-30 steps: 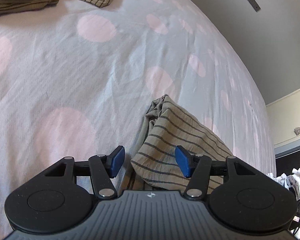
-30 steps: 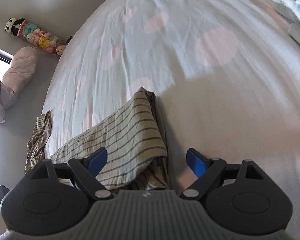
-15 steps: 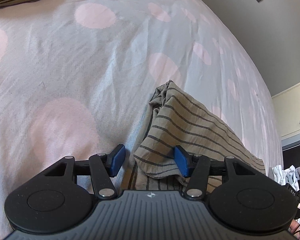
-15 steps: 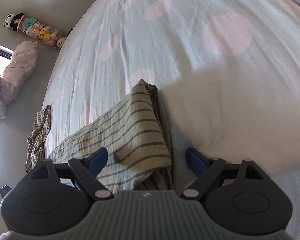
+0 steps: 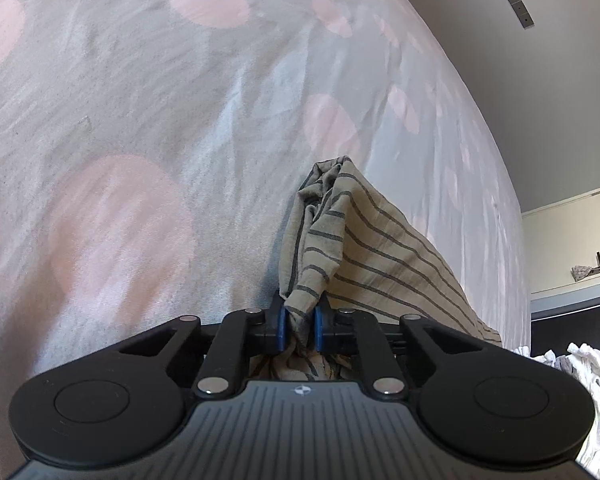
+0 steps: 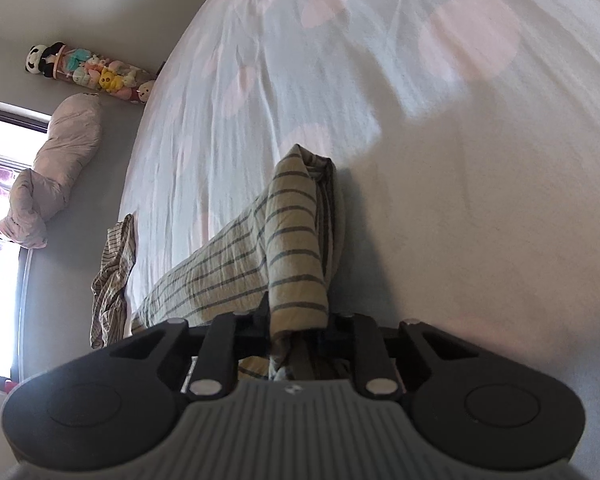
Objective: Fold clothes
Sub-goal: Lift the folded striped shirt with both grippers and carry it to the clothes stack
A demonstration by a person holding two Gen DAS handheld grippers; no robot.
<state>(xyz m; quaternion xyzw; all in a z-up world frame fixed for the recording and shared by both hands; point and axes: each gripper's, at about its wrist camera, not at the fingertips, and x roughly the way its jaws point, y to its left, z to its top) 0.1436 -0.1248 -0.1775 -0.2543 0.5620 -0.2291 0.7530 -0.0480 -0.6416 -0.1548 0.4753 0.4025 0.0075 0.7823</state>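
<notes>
The striped garment lies on the dotted bedsheet; the left gripper and right gripper are both closing on its bunched corners; a white clothes pile lies near, with nothing between.

Left hand-held gripper: tilted down, jaws closing, pads pinching striped cloth.
Right hand-held gripper: tilted down, jaws closing on striped cloth.

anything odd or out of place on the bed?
Yes: a second striped cloth hangs crumpled over the bed's left edge. Both grippers, left and right, are closing on the striped garment, bunching its corners.
</notes>
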